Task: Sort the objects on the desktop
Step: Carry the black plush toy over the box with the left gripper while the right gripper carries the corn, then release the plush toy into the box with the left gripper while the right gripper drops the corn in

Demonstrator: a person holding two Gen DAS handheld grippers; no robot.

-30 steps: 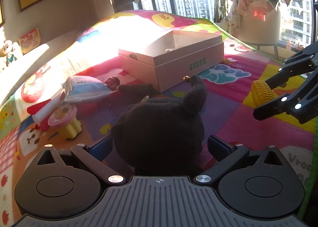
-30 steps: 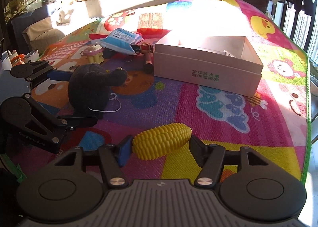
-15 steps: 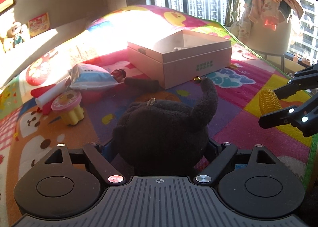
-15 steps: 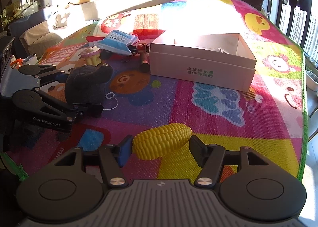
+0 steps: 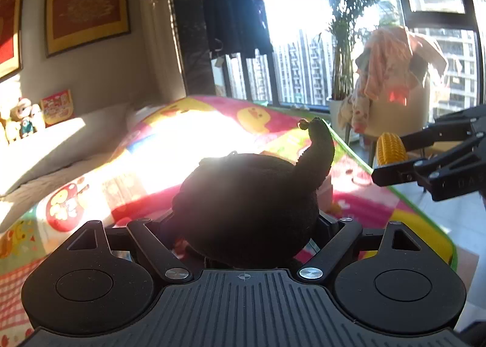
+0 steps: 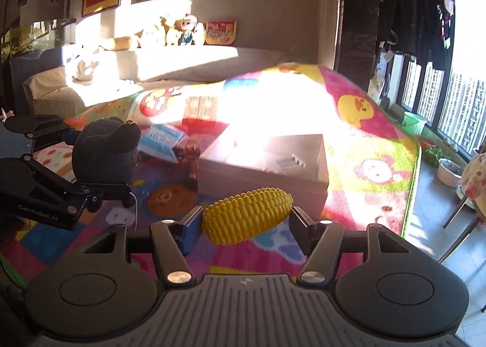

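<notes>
Left gripper [image 5: 246, 225]: closed around dark plush toy [image 5: 249, 204], lifted clear of mat [image 6: 379, 164].
Right gripper [image 6: 246, 222]: clamps toy corn [image 6: 247, 215] end-to-end, near the open box [image 6: 264, 174].
Handling: plush likely soft, light; corn probably stiff, slippery; hold mid-body.

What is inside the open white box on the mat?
In the right wrist view, the white box holds a few small pale items near its right inner wall; glare washes out its left part. The corn covers part of its front wall.
</notes>
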